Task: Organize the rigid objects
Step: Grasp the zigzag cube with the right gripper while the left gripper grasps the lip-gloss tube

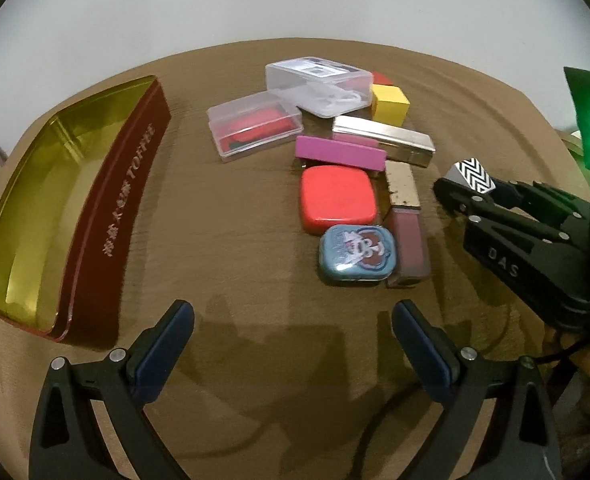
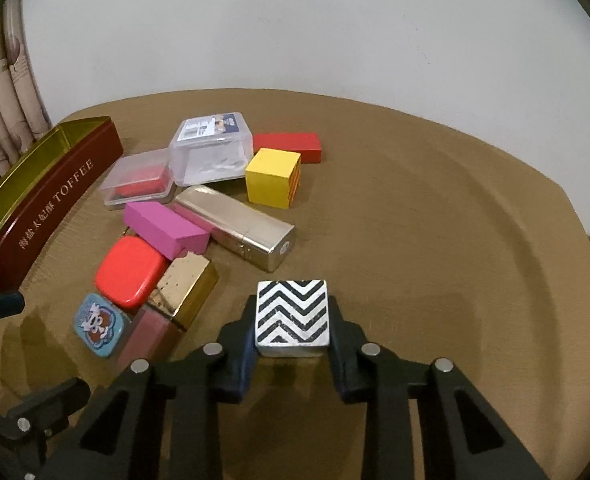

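Now my right tool point(image 2: 293, 354) is clenched on the small silver block with black-and-white zigzag top point(image 2: 293, 312), low over the wooden bench point(image 2: 455, 240), right of the clutter. My left tool point(image 1: 293, 344) hangs released and empty. The pads pinch only its near half, so I judge it could pivot or slip. Carrying it left to the open red-and-gold toffee tin point(image 1: 27, 216) risks clipping the gold-capped pink lip-gloss tube point(image 2: 175, 304).
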The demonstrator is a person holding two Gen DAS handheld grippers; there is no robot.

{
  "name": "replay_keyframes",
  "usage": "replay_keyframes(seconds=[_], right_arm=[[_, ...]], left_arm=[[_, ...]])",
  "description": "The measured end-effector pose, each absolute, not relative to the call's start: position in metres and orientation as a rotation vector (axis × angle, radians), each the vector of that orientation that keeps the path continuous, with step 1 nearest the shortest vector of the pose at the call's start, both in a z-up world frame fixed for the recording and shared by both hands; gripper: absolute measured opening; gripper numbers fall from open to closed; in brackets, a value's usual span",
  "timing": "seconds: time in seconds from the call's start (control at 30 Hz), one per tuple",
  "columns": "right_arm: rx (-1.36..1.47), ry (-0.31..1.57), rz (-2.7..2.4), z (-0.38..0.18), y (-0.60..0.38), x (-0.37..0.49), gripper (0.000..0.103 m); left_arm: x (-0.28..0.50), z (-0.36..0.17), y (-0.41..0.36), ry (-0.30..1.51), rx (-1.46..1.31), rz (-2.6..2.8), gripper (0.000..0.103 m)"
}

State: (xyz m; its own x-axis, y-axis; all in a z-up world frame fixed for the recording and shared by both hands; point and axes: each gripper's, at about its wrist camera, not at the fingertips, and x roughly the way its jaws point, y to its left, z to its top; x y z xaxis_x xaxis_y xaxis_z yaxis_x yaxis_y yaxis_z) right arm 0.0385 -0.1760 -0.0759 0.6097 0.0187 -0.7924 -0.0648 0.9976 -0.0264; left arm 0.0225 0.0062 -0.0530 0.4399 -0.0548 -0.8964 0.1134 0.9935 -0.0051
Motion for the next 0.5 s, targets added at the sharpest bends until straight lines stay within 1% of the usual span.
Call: replay_keyframes(seconds=[0.3,0.37,0.4,0.43,0.47,0.5], right_arm=[[-0.065,0.891,-0.02,-0.078,-0.205,0.034,0.03],[-0.046,0.89,-0.021,-0.078,-0.211,0.031,0.03],[-0.042,0.888,-0.023,-0.078,-0.214,0.03,0.03],[-0.04,0.886,-0.024,-0.079,-0.217,0.029,0.03],[-0.034,0.884,-0.022,-0.079,-0.219,0.029,0.03],[-0.024,0.884,-0.021,-0.078,-0.221,0.025,0.03]], left_arm=[[0.028,-0.041,-0.017,1.099,0.037,-0.192,0.095],[0.032,-0.038,-0.022,1.104,0.032,-0.201,0.089],[0.037,-0.037,-0.025,1.107,0.032,-0.205,0.088],[0.046,-0.039,-0.023,1.113,0.032,-0.207,0.084],[0.051,-0.04,-0.026,1.122,0.035,-0.209,0.076],[0.056,-0.04,-0.029,1.132,0.034,-0.207,0.072]])
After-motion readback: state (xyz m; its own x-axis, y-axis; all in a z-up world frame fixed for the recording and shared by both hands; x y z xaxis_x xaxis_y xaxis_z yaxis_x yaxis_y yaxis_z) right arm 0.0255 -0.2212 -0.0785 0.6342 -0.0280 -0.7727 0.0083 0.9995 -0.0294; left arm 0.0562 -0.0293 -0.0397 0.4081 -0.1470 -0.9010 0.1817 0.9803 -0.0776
